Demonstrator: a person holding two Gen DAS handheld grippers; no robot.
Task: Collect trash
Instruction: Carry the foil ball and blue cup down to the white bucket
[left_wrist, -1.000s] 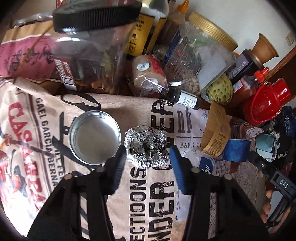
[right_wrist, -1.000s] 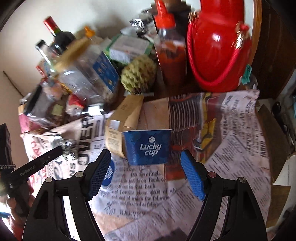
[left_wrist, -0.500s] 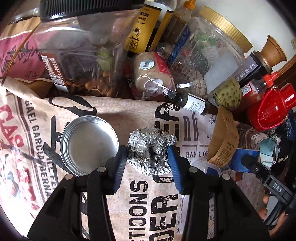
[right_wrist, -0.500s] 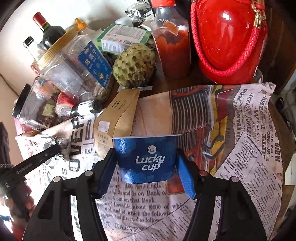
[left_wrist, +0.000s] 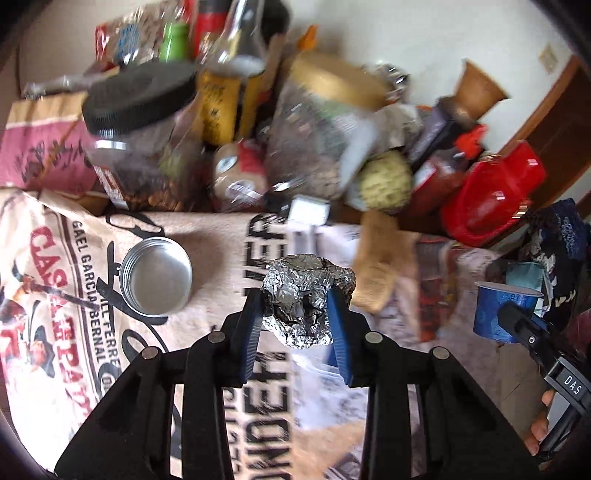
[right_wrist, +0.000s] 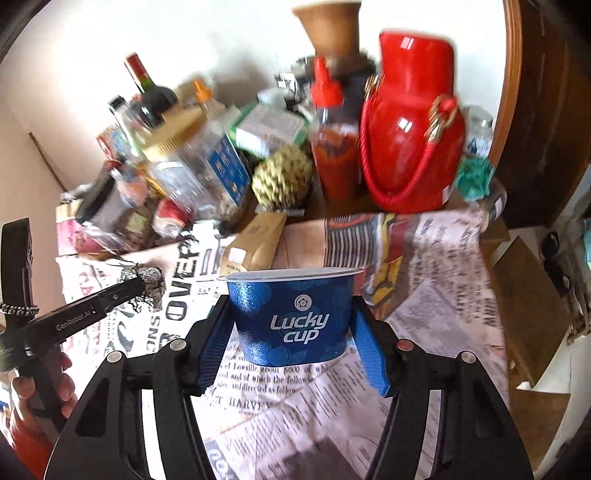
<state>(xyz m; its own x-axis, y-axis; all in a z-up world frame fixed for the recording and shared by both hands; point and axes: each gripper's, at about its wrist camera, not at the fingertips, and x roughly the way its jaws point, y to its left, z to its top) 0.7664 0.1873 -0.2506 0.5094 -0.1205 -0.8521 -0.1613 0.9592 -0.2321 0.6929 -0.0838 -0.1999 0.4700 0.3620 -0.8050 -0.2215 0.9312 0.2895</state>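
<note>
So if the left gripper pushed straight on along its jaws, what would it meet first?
Probably the printed table covering just beyond the foil ball that the left gripper holds; the brown paper pouch lies slightly right of that line. Depth is unclear.

Crinkled shiny foil ball, glossy paper cup

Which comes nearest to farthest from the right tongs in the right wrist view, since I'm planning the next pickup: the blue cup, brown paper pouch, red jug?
1. Blue cup, clamped in the right tongs.
2. Brown paper pouch, just behind, slightly left.
3. Red jug, at the back, right.
</note>
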